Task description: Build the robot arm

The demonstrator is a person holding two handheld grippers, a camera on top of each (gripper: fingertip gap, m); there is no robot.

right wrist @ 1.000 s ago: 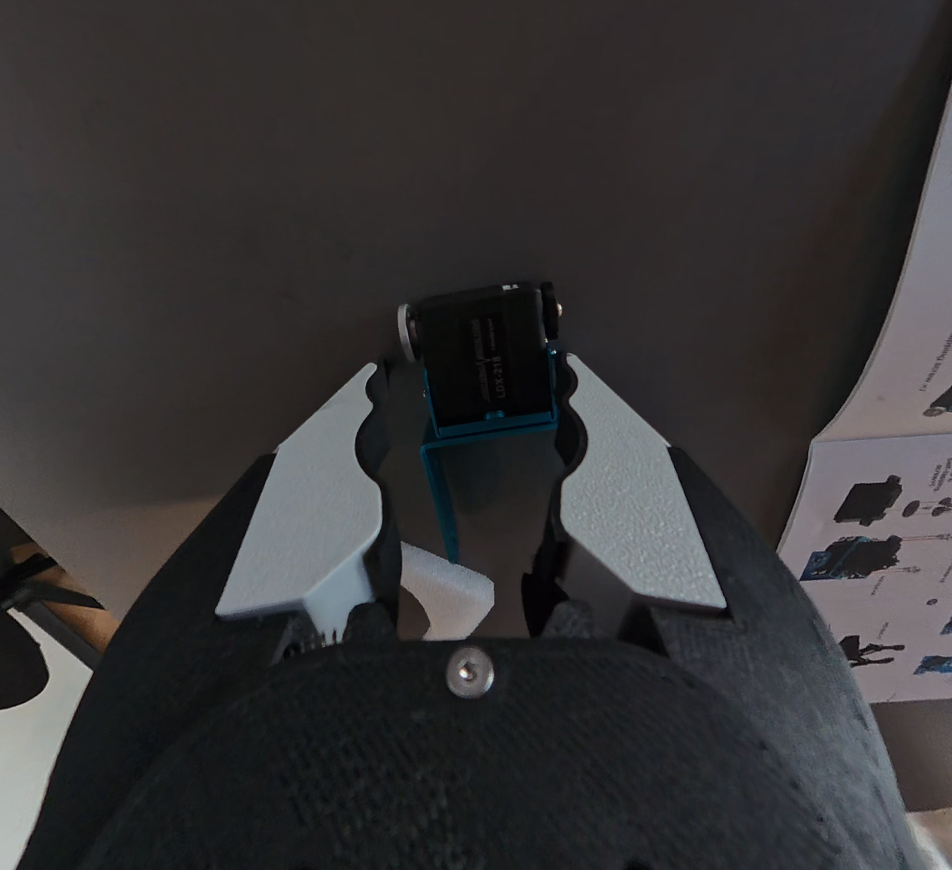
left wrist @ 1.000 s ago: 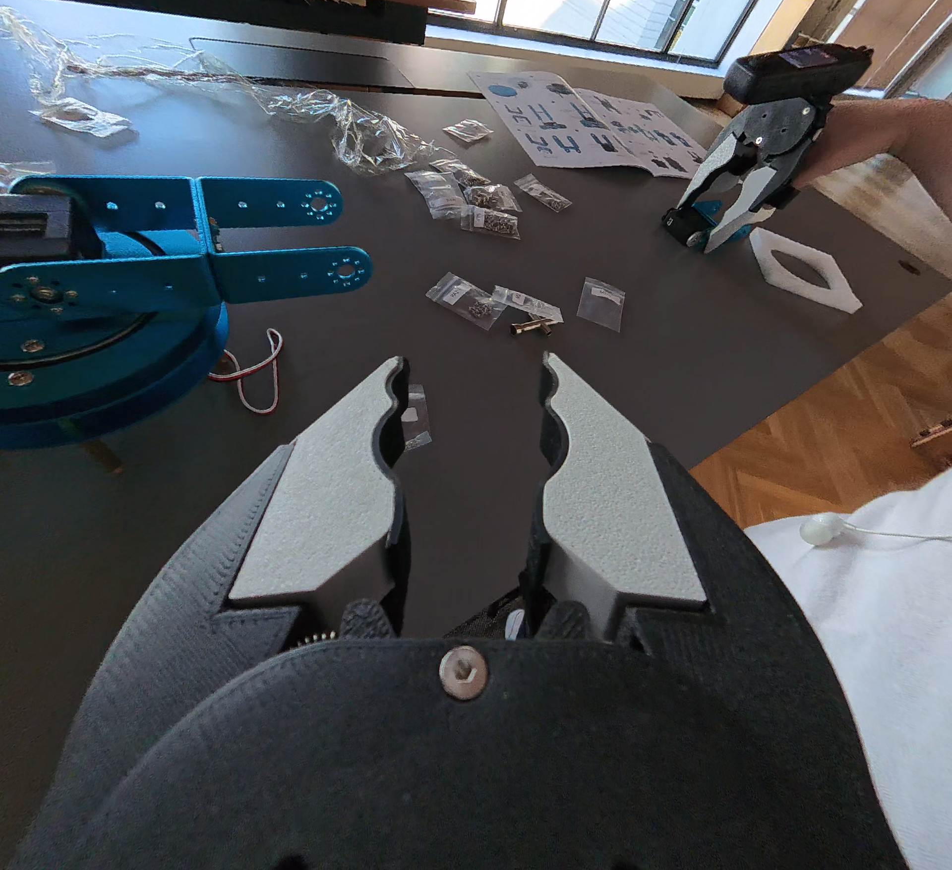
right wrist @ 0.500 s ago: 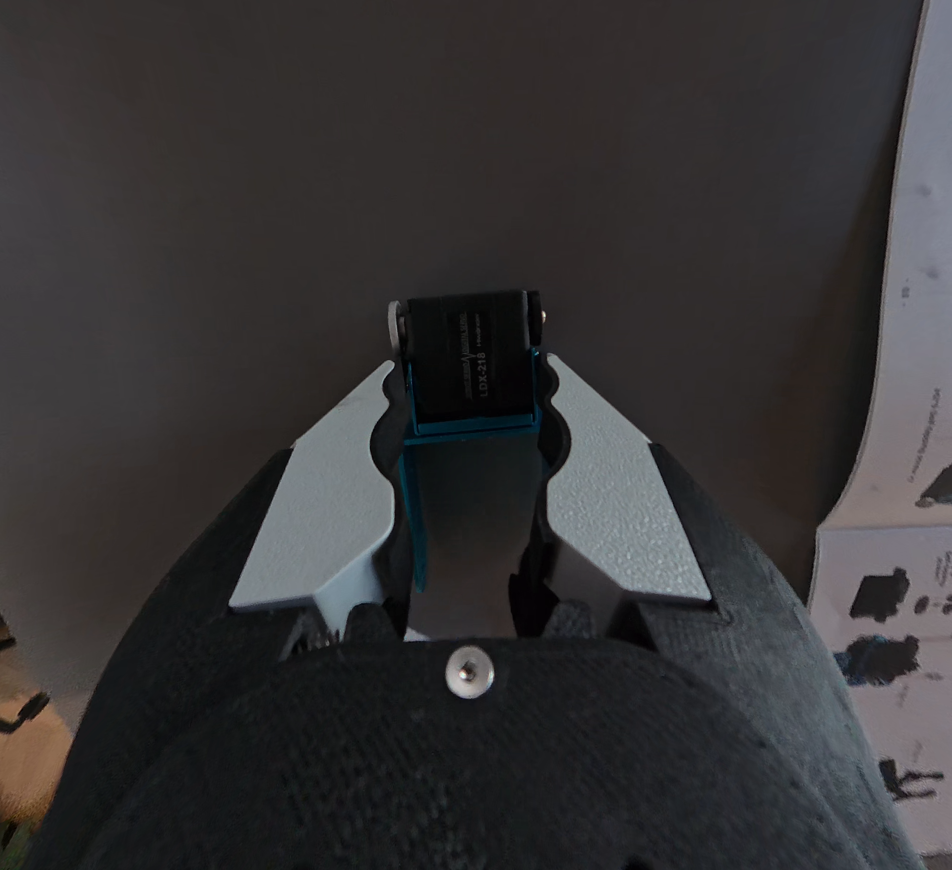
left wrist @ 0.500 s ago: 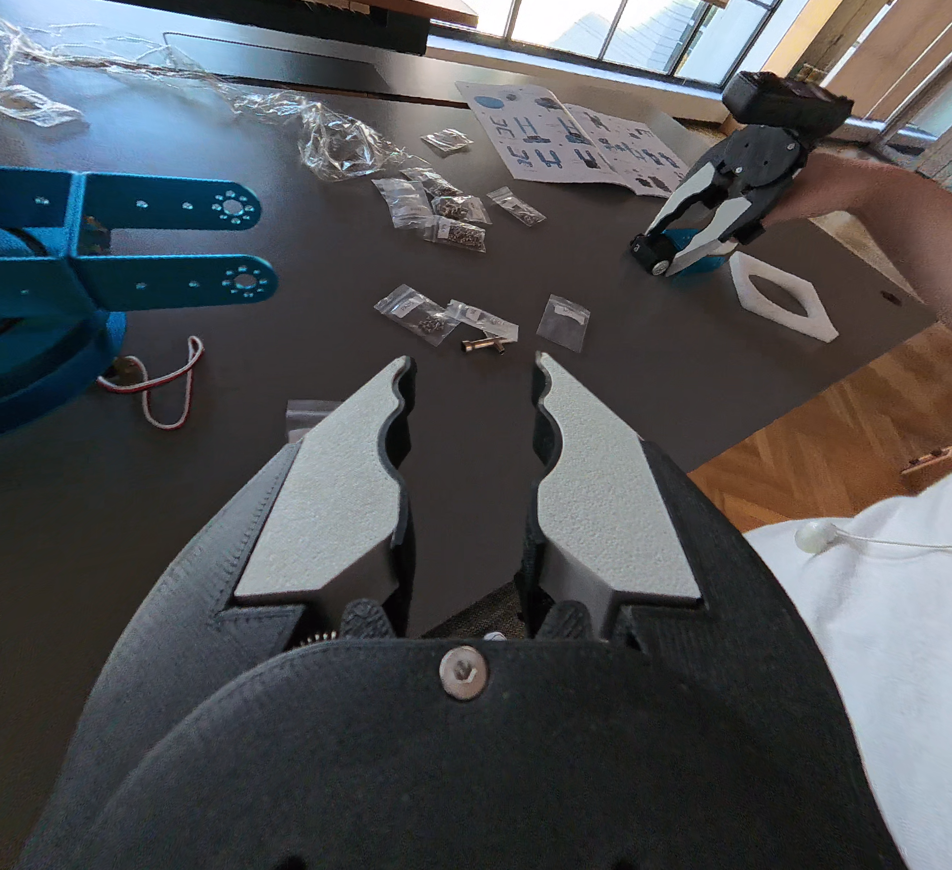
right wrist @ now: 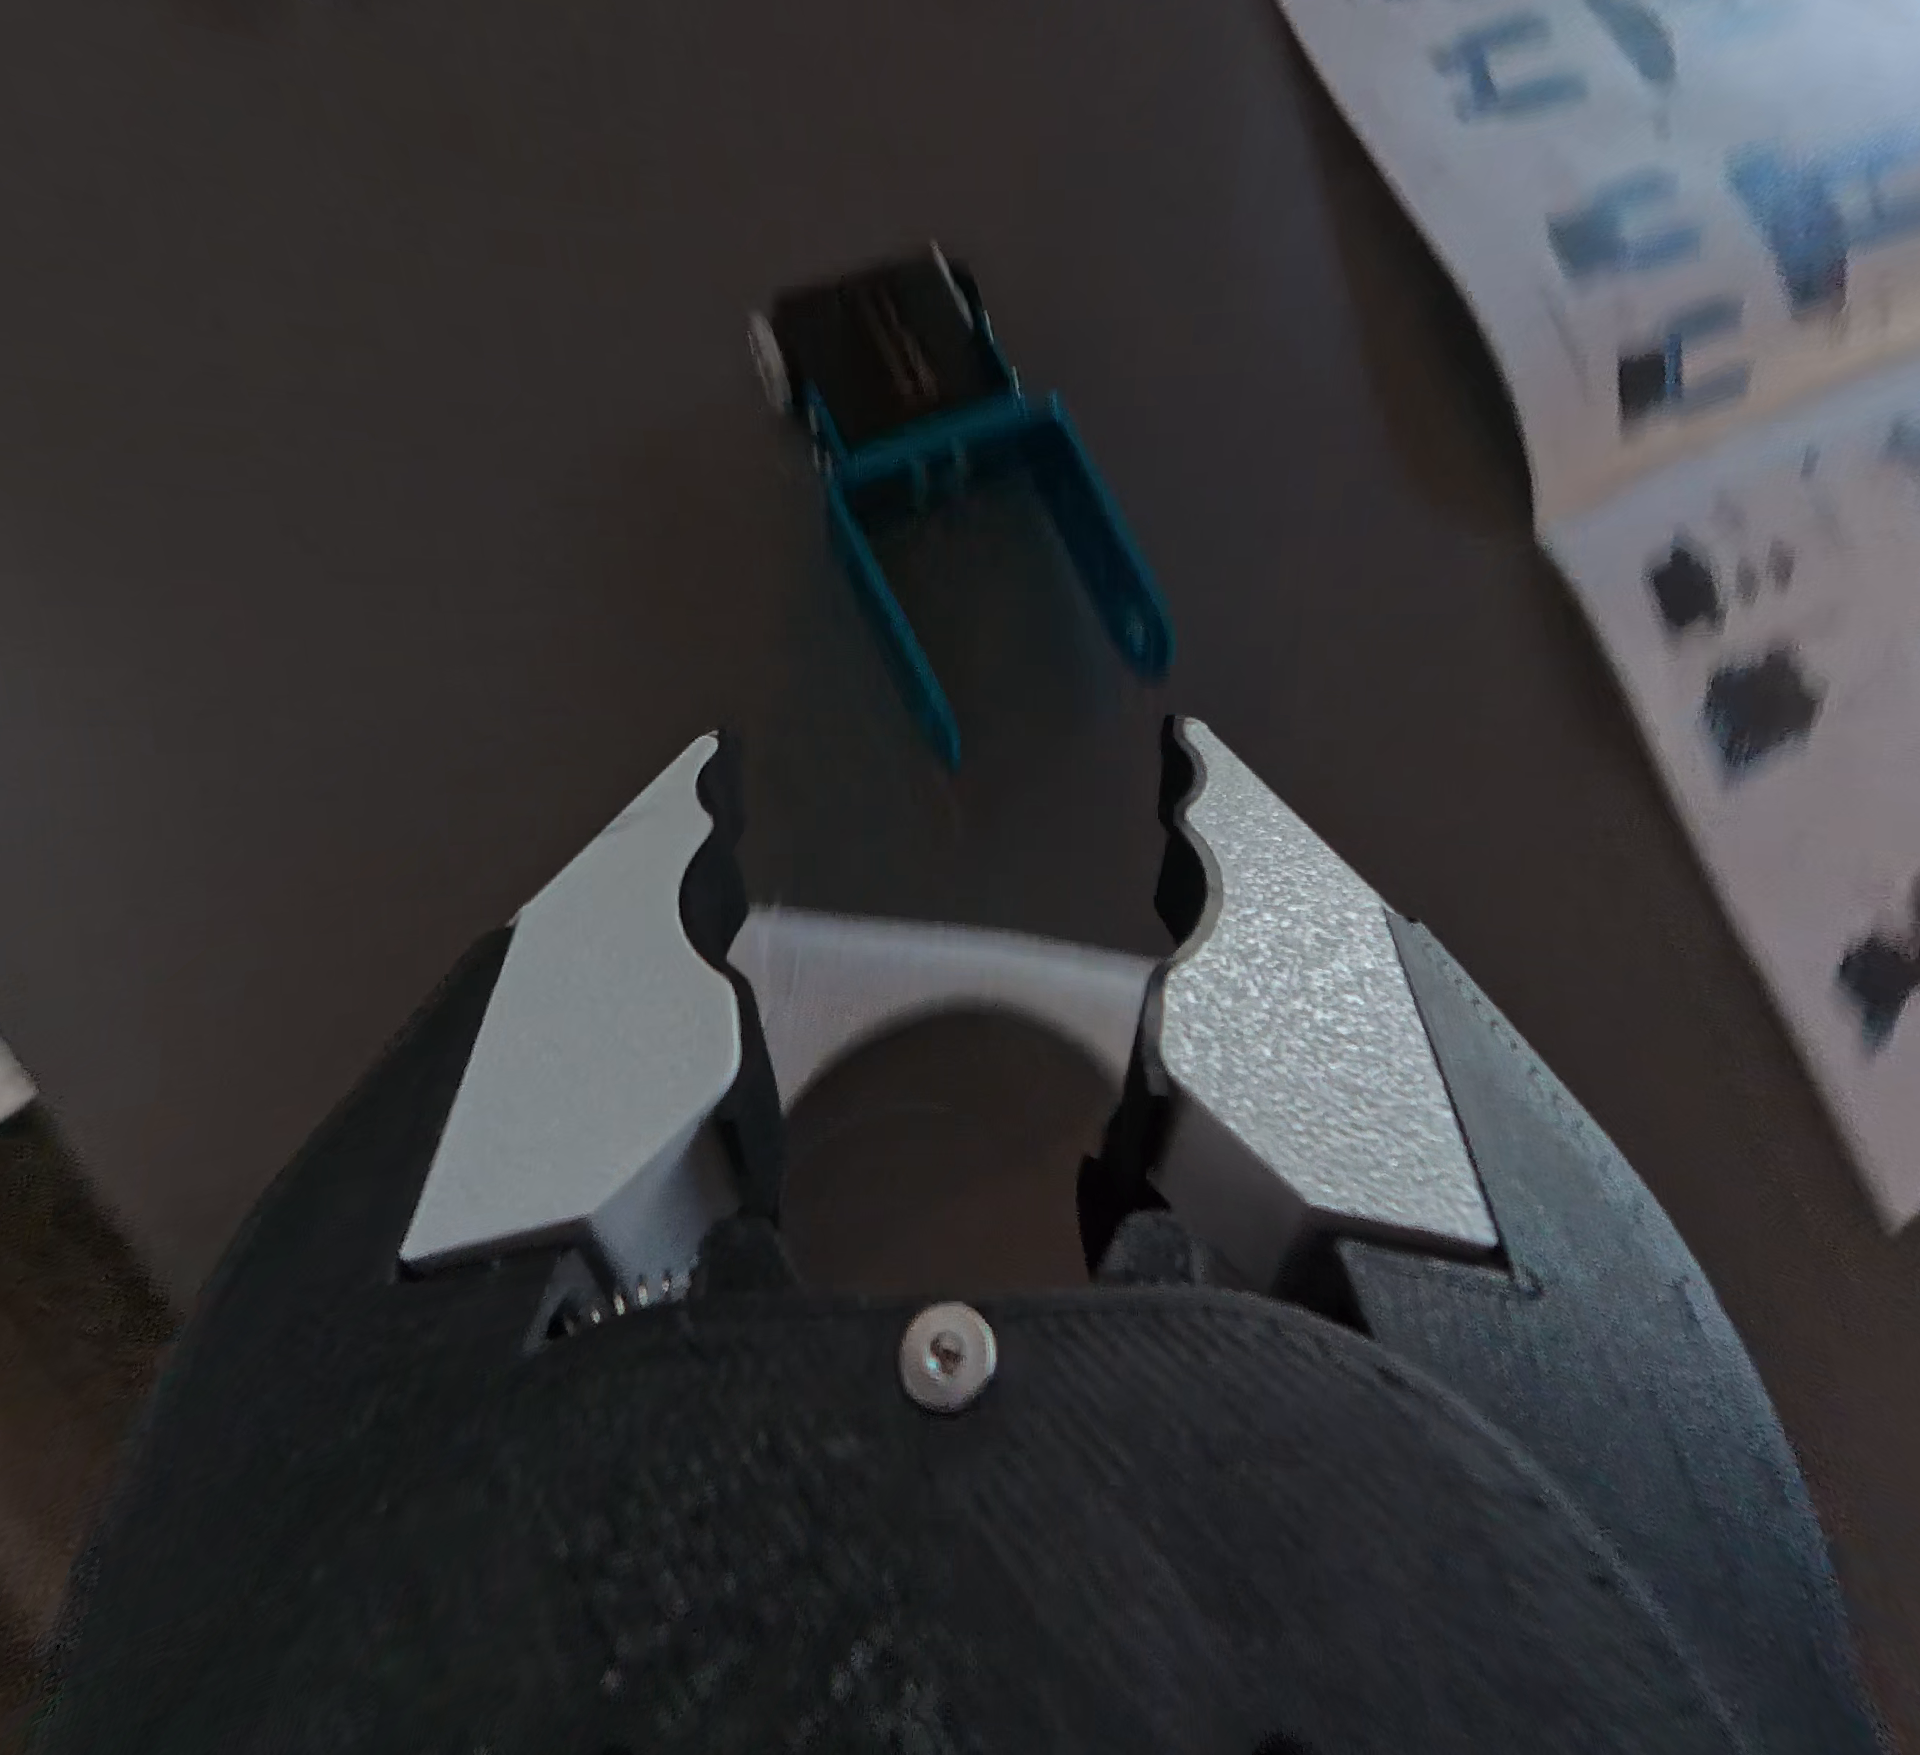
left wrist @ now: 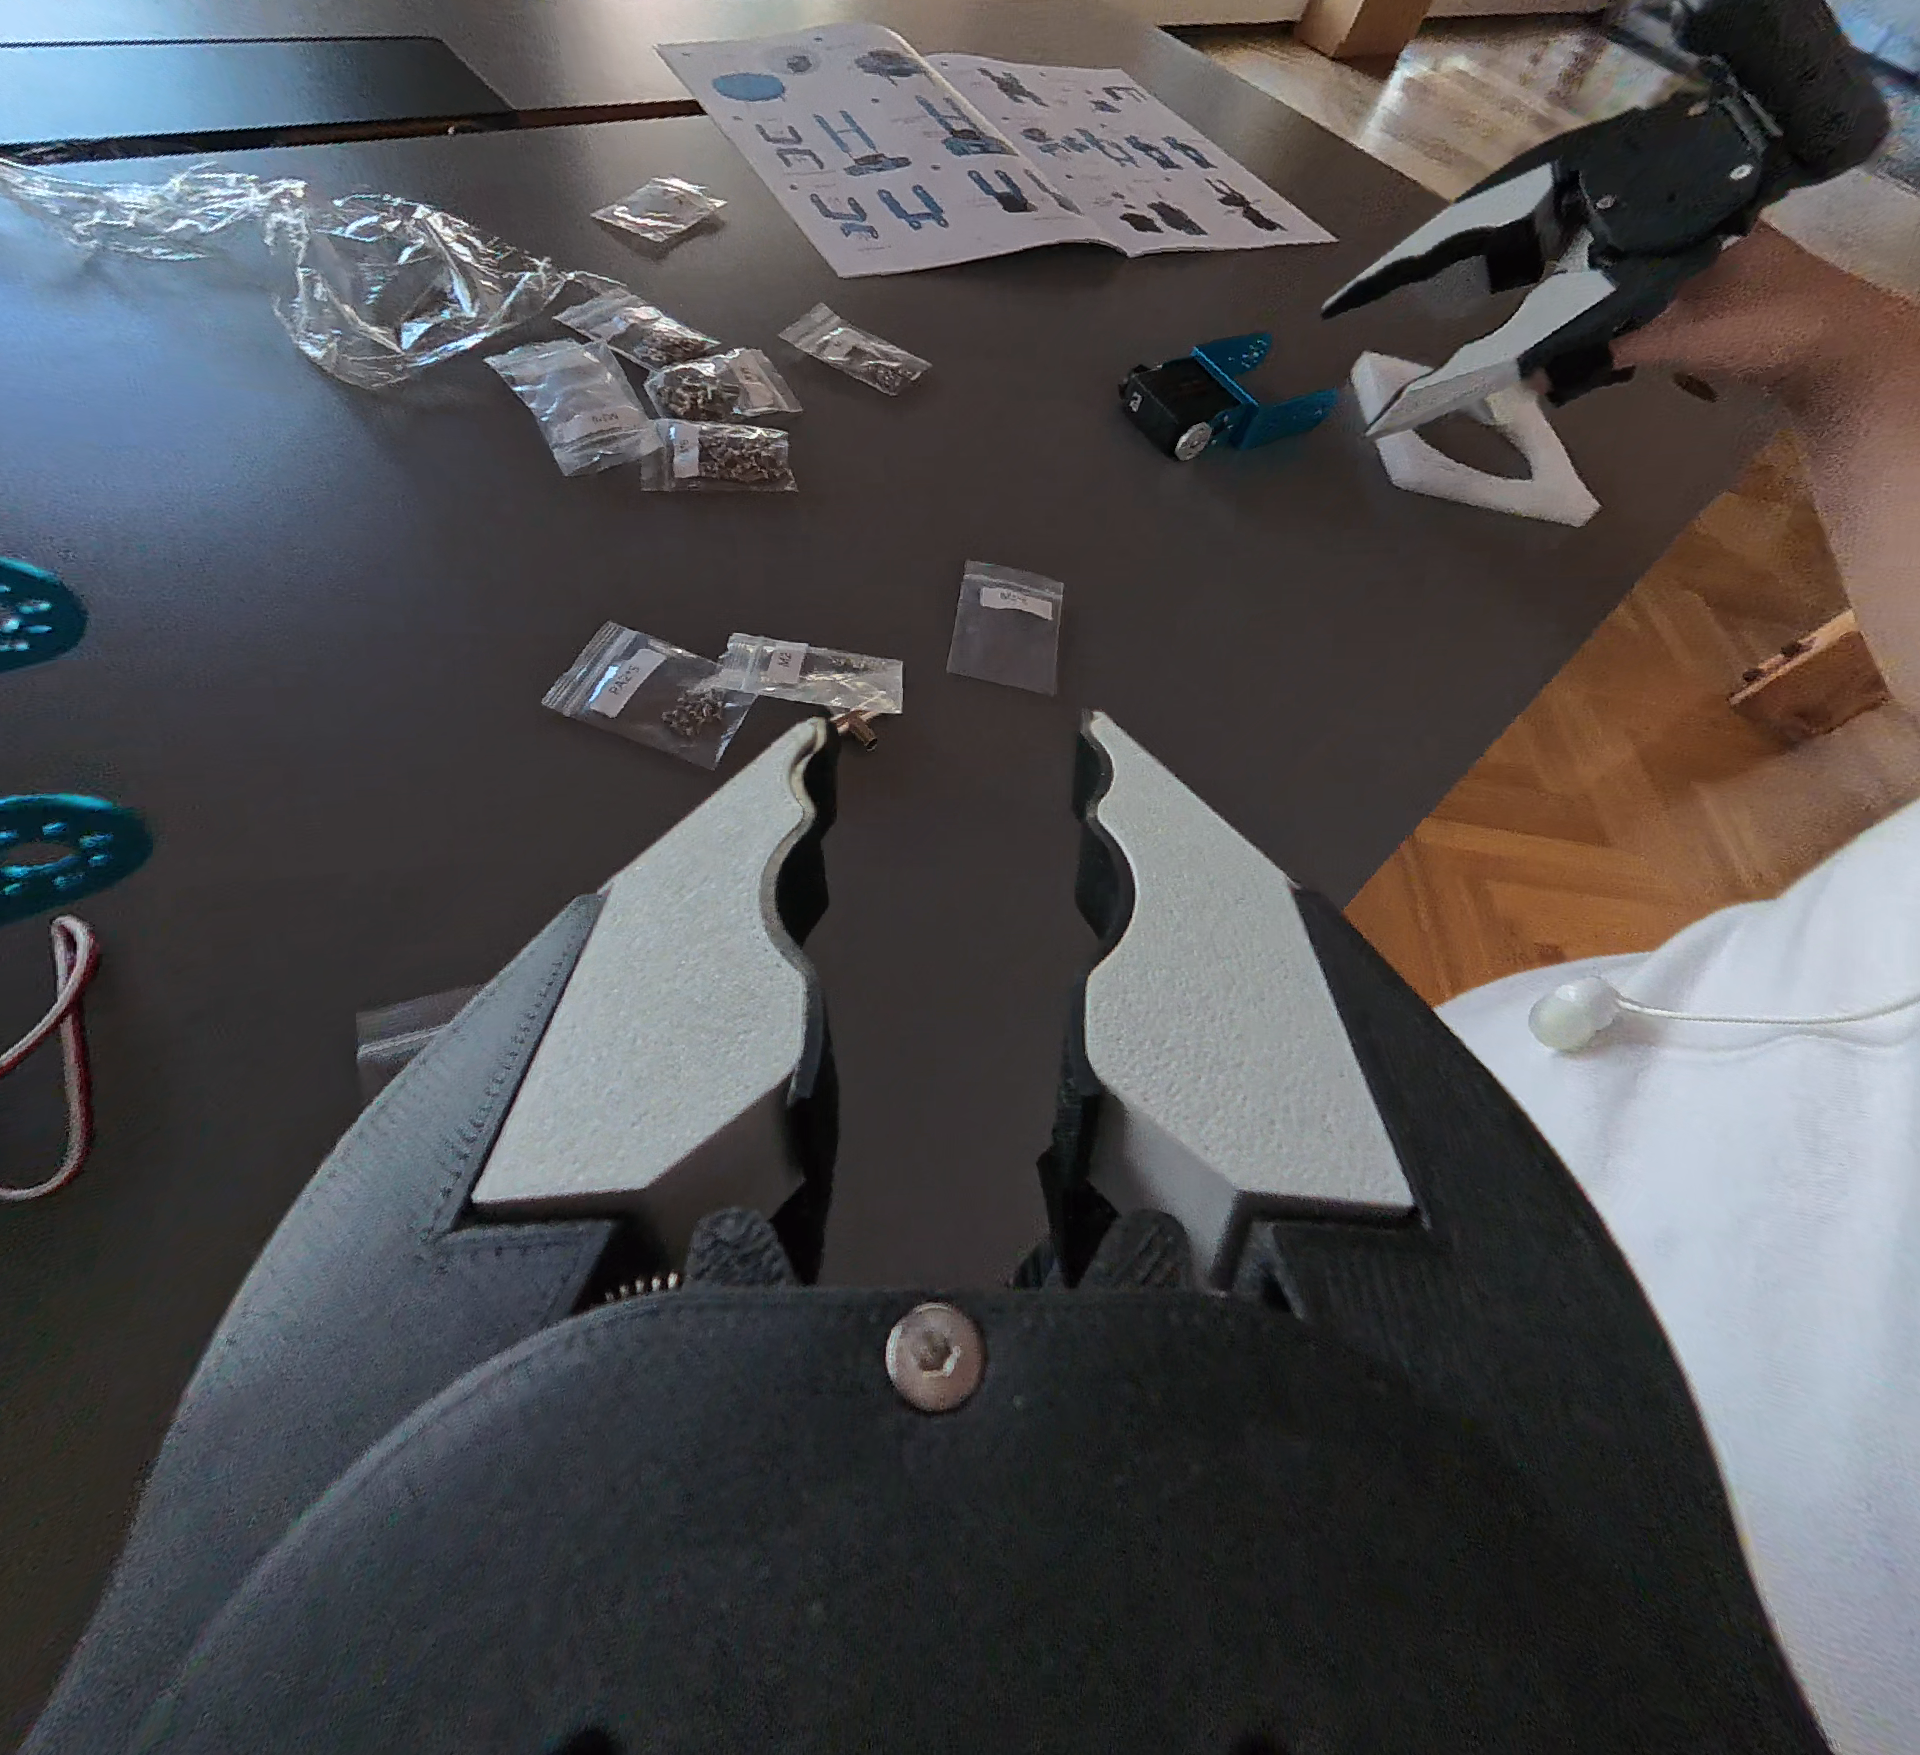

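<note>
Counter [left wrist: 312, 479] carries a booklet [left wrist: 987, 147], foam frame [left wrist: 1475, 458] and screw bags [left wrist: 717, 453]. Right tongs [right wrist: 945, 749] wide open, empty, above the foam frame, servo bracket [right wrist: 956, 479] lying just ahead on the counter. Left tongs [left wrist: 951, 734] part-open, empty, left tip by a brass standoff [left wrist: 857, 731].

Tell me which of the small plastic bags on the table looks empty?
The flat bag lying alone just beyond the open left gripper. It shows only a white label, while the bags farther back and to its left hold small metal parts.
</note>
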